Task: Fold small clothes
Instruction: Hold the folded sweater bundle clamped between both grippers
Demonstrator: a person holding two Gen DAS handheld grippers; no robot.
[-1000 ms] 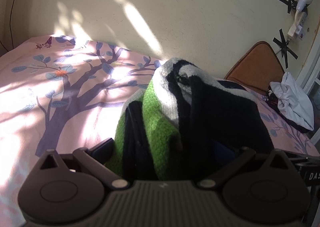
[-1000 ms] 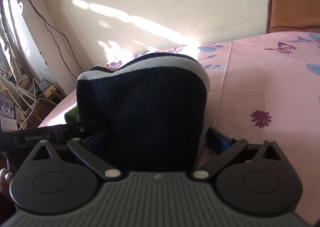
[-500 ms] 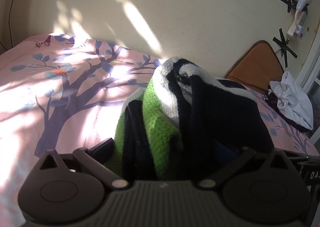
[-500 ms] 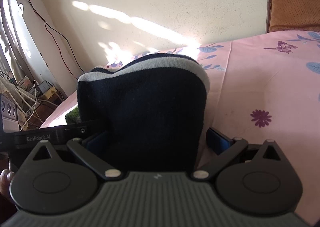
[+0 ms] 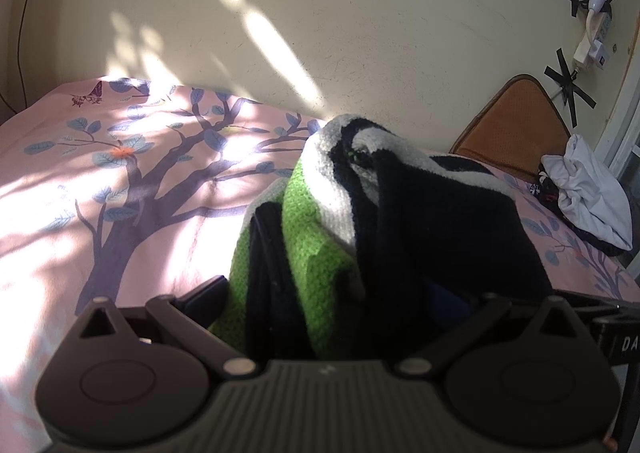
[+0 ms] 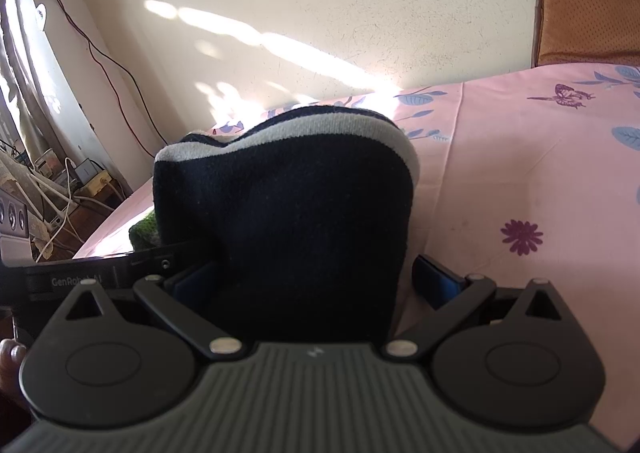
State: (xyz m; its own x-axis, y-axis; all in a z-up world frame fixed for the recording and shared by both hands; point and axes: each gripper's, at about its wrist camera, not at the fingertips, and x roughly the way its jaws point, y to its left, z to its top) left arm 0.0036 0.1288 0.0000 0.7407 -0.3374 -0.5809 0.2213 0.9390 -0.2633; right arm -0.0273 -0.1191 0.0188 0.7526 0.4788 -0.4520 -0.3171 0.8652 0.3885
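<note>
A thick knitted garment (image 5: 320,253) with green, white and black stripes lies bunched on the pink bed sheet (image 5: 120,213). It fills the space between the fingers of my left gripper (image 5: 328,293), which stand wide apart, so that gripper is open around it. From the right wrist view the same garment (image 6: 288,213) shows as a dark block with a pale edge on top. It sits between the spread fingers of my right gripper (image 6: 314,281), also open. The blue-padded right finger (image 6: 436,281) stands just clear of the cloth. The left gripper's body (image 6: 80,279) shows beside it.
The bed's sheet (image 6: 520,173) carries a tree and flower print and runs to a cream wall. A white cloth heap (image 5: 588,193) and a brown cushion (image 5: 516,125) lie at the far right. Cables and sockets (image 6: 48,205) crowd the floor beyond the bed's left edge.
</note>
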